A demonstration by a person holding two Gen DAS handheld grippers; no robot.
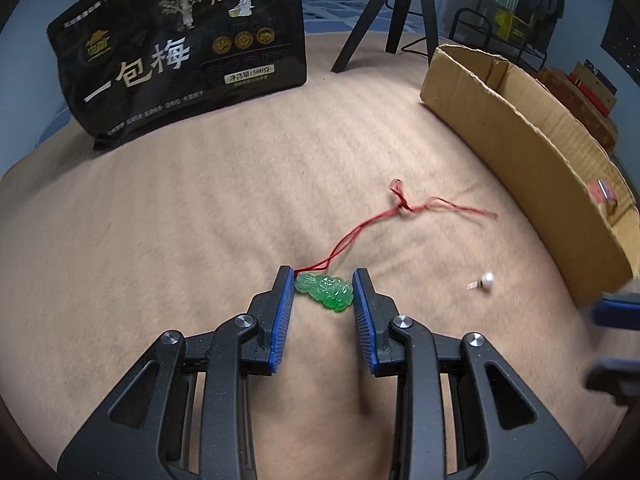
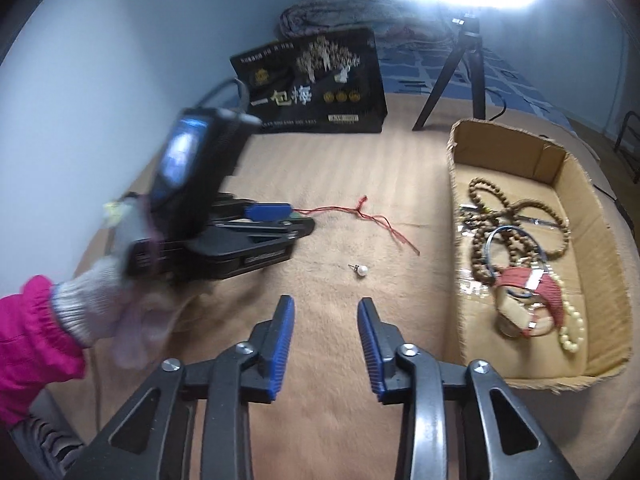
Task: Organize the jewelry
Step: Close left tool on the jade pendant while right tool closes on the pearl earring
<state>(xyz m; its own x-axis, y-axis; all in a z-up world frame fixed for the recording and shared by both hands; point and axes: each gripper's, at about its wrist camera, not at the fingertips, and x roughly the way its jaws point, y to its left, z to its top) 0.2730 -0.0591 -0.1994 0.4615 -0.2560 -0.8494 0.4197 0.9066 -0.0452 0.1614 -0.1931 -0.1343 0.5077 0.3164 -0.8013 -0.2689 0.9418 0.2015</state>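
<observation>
Left gripper stood low over the tan blanket with its jaws parted, flanking the green jade pendant; the left pad touched or nearly touched the stone, the right pad stood just beside it, and nothing was yet clamped. A sound closure would take the pendant across its long axis, level, leaving the red cord free to trail ahead of the jaws. Right gripper hovered with jaws wide and empty, the pearl earring just ahead of them. Farther right lay the cardboard box, already holding bead strands, probably the destination.
</observation>
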